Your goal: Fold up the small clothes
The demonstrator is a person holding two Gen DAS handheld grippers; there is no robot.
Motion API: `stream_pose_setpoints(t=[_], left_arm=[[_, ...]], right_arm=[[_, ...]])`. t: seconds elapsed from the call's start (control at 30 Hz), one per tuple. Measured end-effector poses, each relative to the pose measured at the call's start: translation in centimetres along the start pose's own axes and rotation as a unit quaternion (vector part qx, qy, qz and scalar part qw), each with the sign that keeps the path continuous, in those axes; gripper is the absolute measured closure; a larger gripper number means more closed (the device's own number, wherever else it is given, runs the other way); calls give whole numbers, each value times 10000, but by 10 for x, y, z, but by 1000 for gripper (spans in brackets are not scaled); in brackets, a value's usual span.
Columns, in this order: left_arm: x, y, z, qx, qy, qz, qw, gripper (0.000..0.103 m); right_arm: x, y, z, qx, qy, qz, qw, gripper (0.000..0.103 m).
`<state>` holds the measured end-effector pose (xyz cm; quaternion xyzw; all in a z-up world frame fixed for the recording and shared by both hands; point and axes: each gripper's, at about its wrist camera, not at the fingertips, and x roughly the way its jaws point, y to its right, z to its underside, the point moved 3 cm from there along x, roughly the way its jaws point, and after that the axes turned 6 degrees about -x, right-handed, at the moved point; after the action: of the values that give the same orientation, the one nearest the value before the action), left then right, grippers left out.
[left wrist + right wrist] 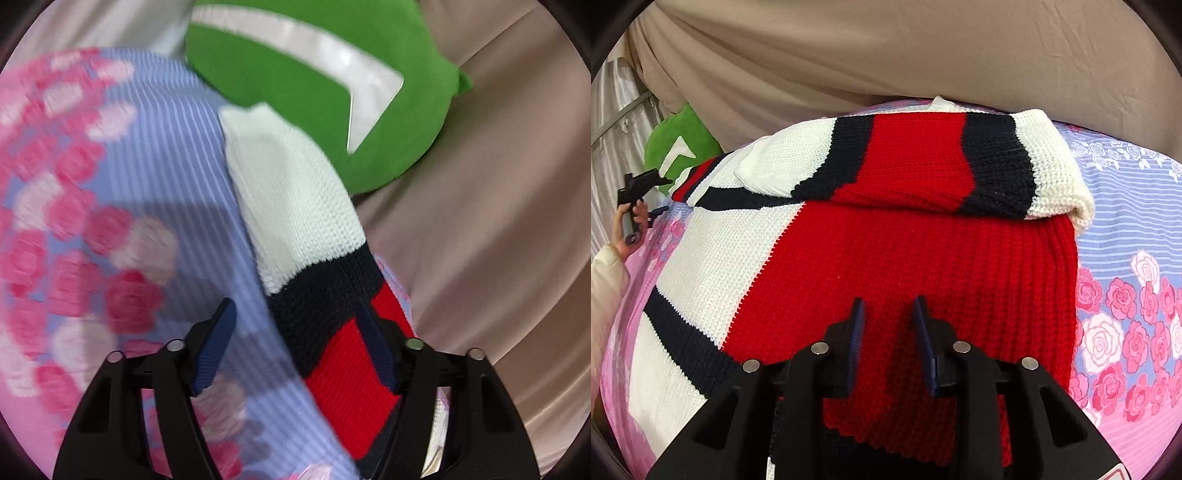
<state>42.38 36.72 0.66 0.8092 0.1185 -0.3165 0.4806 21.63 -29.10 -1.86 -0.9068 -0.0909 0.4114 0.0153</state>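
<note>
A knit sweater in red, white and navy (886, 258) lies on the floral bed sheet (1126, 229), with one sleeve (942, 166) folded across its upper part. My right gripper (888, 310) is open just above the red body, holding nothing. My left gripper (295, 314) is open wide, and the other sleeve (295, 206), white at the cuff, then navy and red, lies between its fingers, loose on the sheet (110, 221). The left gripper also shows in the right wrist view (642, 184), held in a hand at the far left.
A green cushion with a white arrow mark (314, 85) lies beyond the sleeve's cuff; it also shows in the right wrist view (679, 144). Beige fabric (498, 221) covers the area past the sheet's edge, and rises behind the sweater (886, 55).
</note>
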Motion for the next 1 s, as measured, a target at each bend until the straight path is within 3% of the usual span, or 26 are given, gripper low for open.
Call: stream_pose_setpoints(t=[0.03, 0.07, 0.1, 0.17, 0.23, 0.3, 0.4, 0.43, 0.53, 0.6, 0.67, 0.73, 0.83, 0.93, 1.0], left_arm=[[3, 4, 2, 69, 0, -75, 9999, 65], [6, 14, 6, 188, -64, -38, 9998, 100], [4, 24, 2, 297, -109, 16, 9995, 97], [-15, 61, 16, 735, 195, 156, 9970, 97], [-43, 117, 45, 1512, 429, 342, 9870, 97], [-68, 170, 83, 2148, 406, 711, 9732, 97], [-99, 243, 166, 3103, 192, 1249, 9422, 97], [-104, 267, 208, 3486, 55, 1368, 9272, 97], [-88, 302, 322, 4198, -562, 1408, 8949, 91], [-67, 303, 384, 4444, -1053, 1438, 8779, 64], [-46, 288, 435, 4599, -1377, 1305, 8675, 61], [-36, 265, 455, 4621, -1572, 1213, 8643, 61], [-46, 230, 444, 4442, -1529, 1223, 8743, 61], [-69, 198, 399, 4252, -1073, 1109, 8919, 55], [-75, 180, 360, 3981, -779, 827, 9103, 49]], right_arm=[[0, 0, 1, 31, 8, -24, 10000, 71], [0, 1, 0, 64, 16, -45, 10000, 71], [1, 2, 0, 91, 24, -56, 9999, 71], [1, 1, 0, 107, 41, -55, 9999, 71], [2, 1, -1, 101, 51, -32, 9999, 71], [2, 0, -1, 81, 54, -23, 10000, 69], [3, -1, 0, 109, 65, -21, 9999, 69], [3, 0, 0, 135, 76, -23, 9999, 69], [2, 4, 0, 255, 99, -111, 9996, 68], [2, 7, 0, 339, 116, -187, 9992, 63], [1, 10, 1, 434, 135, -275, 9986, 61], [-1, 14, 1, 551, 175, -393, 9976, 60], [-7, 21, 0, 718, 311, -433, 9960, 58], [-19, 12, -13, 340, 546, -89, 9979, 57], [-24, -16, -34, -492, 778, 439, 9948, 51]])
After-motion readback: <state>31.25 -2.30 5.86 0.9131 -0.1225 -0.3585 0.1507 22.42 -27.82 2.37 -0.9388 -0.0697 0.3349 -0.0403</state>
